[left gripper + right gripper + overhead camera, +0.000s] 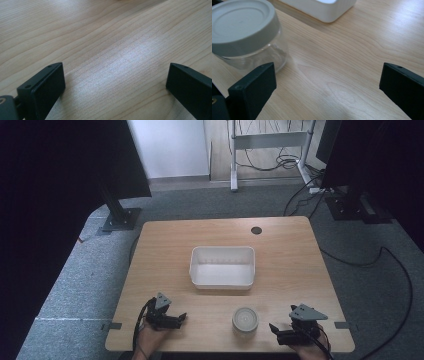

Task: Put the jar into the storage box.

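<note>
Now, jar (pixel 245 321): lower centre of the high view, upright, lid on
right gripper (pixel 278 332): jaws spread, empty, nearer; jar just beside it, toward frame-left
left gripper (pixel 179 318): spread, empty, farther off

This looks like a lab or test room set up for recording. A light wooden surface (pixel 165 245) stands on grey carpet (pixel 85 270) between black screens (pixel 50 195) on metal stands (pixel 120 217). Loose cables (pixel 390 265) trail over the floor, and a white desk frame (pixel 270 140) stands by the back wall.
</note>
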### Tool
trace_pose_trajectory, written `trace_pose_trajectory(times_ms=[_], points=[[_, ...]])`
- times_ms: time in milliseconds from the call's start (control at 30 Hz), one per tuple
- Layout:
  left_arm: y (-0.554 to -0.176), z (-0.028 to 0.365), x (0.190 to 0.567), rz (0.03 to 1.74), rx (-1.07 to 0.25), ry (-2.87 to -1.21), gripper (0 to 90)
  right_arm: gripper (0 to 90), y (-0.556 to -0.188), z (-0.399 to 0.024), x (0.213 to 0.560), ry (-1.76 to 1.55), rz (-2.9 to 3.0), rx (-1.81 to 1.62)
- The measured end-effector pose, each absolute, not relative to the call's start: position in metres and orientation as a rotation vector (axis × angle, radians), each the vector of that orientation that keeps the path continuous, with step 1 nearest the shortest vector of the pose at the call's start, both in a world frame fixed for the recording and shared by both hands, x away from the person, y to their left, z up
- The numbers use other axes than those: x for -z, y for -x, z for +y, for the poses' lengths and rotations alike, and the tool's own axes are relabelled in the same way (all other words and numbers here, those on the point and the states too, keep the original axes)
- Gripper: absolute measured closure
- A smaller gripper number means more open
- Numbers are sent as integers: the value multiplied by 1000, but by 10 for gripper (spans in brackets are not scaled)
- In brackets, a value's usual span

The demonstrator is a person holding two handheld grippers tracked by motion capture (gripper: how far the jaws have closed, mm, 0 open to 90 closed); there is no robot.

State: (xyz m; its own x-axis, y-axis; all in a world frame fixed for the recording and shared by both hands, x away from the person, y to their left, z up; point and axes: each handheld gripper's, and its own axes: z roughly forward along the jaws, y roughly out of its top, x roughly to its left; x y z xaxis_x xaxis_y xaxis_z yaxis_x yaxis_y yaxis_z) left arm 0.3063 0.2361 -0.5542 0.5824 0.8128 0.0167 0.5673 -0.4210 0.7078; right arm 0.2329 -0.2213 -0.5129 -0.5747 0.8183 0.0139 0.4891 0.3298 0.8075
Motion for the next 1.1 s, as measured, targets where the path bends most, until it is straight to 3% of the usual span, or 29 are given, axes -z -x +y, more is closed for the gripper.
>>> trace_pose_trajectory(times_ms=[1100], points=[[-306,236,554,1092,-474,-2145,19,5,-221,-169,507,-918,2322,-1241]])
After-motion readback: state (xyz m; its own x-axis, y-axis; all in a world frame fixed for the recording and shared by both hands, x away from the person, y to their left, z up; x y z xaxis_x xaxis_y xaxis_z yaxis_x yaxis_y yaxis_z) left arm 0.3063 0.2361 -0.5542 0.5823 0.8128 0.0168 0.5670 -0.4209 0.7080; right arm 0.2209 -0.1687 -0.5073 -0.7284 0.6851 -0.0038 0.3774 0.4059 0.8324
